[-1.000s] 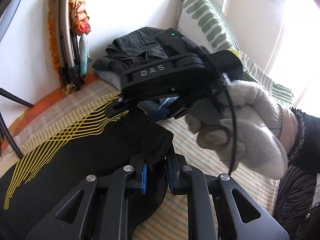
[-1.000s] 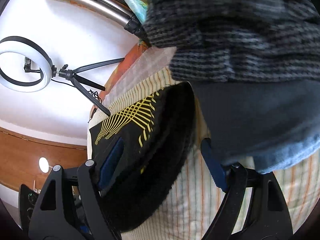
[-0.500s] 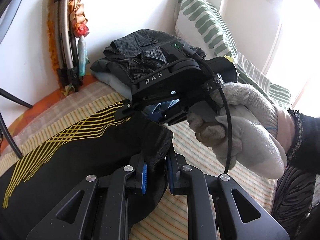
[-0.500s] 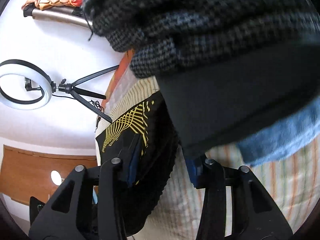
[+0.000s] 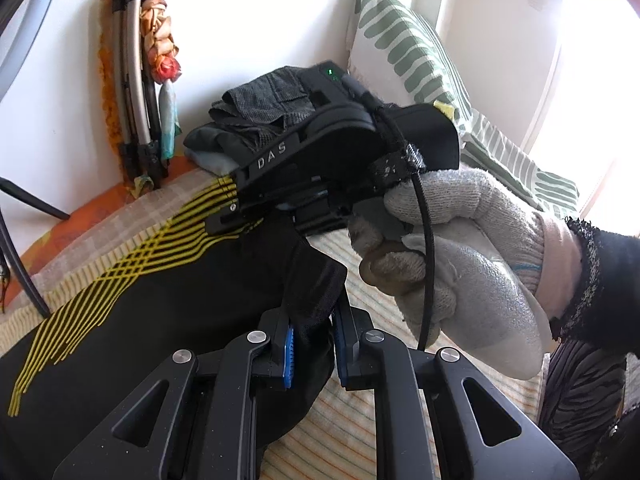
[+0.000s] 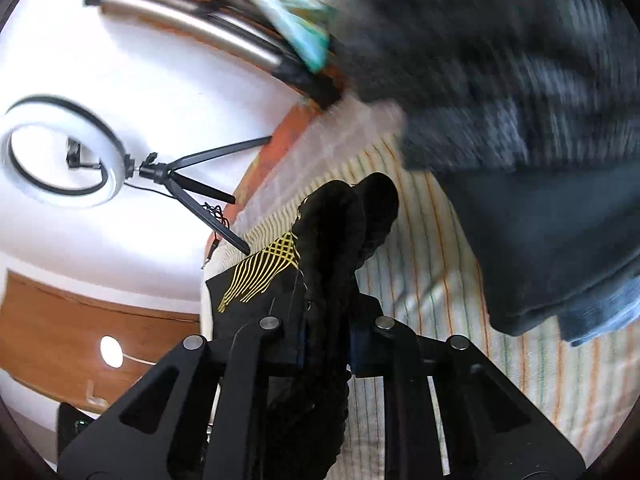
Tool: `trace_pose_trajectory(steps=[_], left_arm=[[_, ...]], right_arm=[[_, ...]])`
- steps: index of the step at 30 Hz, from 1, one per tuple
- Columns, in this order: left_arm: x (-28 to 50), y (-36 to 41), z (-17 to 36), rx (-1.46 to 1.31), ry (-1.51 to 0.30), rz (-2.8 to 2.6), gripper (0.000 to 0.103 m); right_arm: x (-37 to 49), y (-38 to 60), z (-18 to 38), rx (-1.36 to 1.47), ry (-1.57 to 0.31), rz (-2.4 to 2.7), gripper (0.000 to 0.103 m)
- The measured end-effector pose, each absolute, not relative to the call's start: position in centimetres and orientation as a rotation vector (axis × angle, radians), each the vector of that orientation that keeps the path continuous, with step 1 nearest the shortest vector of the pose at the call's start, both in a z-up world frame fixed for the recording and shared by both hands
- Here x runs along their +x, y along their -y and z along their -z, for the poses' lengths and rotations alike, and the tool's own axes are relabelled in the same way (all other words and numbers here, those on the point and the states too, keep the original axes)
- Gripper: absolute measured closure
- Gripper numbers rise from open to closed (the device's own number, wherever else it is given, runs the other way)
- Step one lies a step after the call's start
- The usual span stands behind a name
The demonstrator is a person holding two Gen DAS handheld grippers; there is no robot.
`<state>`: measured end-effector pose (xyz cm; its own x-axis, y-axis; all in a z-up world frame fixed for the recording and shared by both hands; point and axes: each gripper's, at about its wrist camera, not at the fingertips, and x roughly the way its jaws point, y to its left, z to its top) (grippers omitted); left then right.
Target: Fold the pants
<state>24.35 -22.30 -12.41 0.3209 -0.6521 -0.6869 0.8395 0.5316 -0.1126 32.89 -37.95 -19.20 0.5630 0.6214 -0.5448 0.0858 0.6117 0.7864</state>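
Observation:
The black pants [image 5: 160, 300] with yellow line pattern lie on the striped bed sheet [image 5: 360, 420]. My left gripper [image 5: 312, 344] is shut on a black edge of the pants near its fingertips. My right gripper [image 6: 326, 344] is shut on a bunched black fold of the pants [image 6: 340, 232]; it also shows in the left wrist view [image 5: 320, 176], held by a gloved hand just beyond the left gripper, over the pants' far edge.
A pile of folded dark clothes [image 5: 260, 120] [image 6: 520, 160] sits at the back near the wall. A green-striped pillow [image 5: 408, 52] leans behind it. A folded frame with cloth [image 5: 136, 80] stands against the wall. A ring light on a tripod [image 6: 60, 152] stands beyond the bed.
My right gripper has closed from open onto the pants' edge and pulled back from the clothes pile. My left gripper stays shut on the pants.

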Motion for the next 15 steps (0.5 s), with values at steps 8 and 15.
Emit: trace_pose_trajectory(steps=[8,15], left_arm=[[24.0,21.0,11.2,0.236,-0.721,0.994,0.089],[23.6,18.5,9.7,0.194,-0.683,0.976,0.089]], right_arm=[[33.2,35.9,15.0,0.730,-0.923,-0.349,0.089],[33.4,33.0,12.2,0.654,-0.917,-0.347,0.089]])
